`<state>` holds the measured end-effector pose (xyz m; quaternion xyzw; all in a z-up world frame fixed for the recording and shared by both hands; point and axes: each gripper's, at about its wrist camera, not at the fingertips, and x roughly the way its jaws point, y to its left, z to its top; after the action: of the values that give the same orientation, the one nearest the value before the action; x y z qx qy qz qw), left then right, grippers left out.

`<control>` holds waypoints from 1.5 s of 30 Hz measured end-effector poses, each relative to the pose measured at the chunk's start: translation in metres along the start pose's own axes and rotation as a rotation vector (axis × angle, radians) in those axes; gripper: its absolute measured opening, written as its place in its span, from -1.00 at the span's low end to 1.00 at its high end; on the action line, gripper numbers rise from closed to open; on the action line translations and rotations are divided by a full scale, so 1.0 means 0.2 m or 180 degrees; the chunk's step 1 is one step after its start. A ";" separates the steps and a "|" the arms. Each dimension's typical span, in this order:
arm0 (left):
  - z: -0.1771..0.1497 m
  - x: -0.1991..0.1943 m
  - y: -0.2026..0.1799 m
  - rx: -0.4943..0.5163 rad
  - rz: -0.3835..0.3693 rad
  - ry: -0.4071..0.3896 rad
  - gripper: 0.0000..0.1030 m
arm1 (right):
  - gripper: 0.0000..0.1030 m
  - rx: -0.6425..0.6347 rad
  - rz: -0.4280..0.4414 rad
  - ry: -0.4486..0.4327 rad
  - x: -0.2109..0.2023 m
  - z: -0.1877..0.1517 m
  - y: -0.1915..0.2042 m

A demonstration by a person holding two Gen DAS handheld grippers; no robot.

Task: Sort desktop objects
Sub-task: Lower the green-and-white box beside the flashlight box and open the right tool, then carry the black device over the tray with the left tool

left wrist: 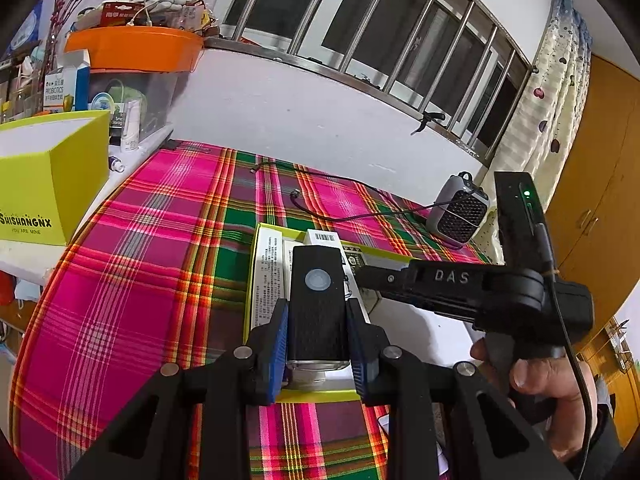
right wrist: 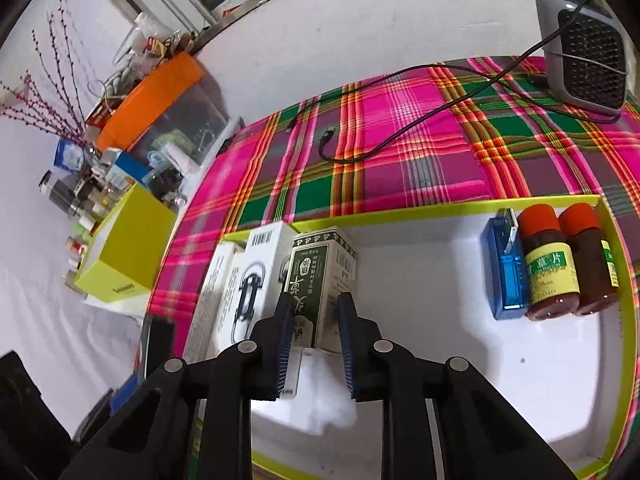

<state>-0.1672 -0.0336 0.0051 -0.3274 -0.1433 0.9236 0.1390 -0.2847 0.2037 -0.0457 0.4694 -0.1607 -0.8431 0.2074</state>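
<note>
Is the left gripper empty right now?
No, the left gripper has its blue pads clamped on a black device above the tray.

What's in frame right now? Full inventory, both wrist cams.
tray: 1, lime rim, white floor, on plaid cloth
black device: 1, held over tray
green-white box: 1, upright in tray, between right pads
white boxes: several, tray's left side
bottles: 2, red caps, tray's right side
blue case: 1, beside bottles
heater: 1, grey, far corner
cable: 1, black, on cloth
lime box: 1, left of cloth
left gripper: shut on device
right gripper: shut on box
hand: 1, holding right gripper
</note>
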 end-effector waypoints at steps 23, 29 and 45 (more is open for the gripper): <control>-0.04 0.00 -0.14 0.0248 -0.0121 -0.0044 -0.46 | -0.50 -0.0280 0.0015 -0.0465 -0.41 -0.22 -0.13; -0.05 0.03 -0.19 0.0309 -0.0066 0.0013 -0.46 | -0.50 -0.0254 -0.0002 -0.0540 -0.44 -0.24 -0.21; -0.03 0.15 -0.40 0.0403 -0.0047 0.0416 -0.46 | -0.50 -0.0092 -0.0060 -0.0743 -0.57 -0.26 -0.38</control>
<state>-0.1730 0.0516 0.0116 -0.3765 -0.0777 0.9064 0.1753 -0.2003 0.3224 -0.0250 0.3665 -0.1672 -0.8962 0.1861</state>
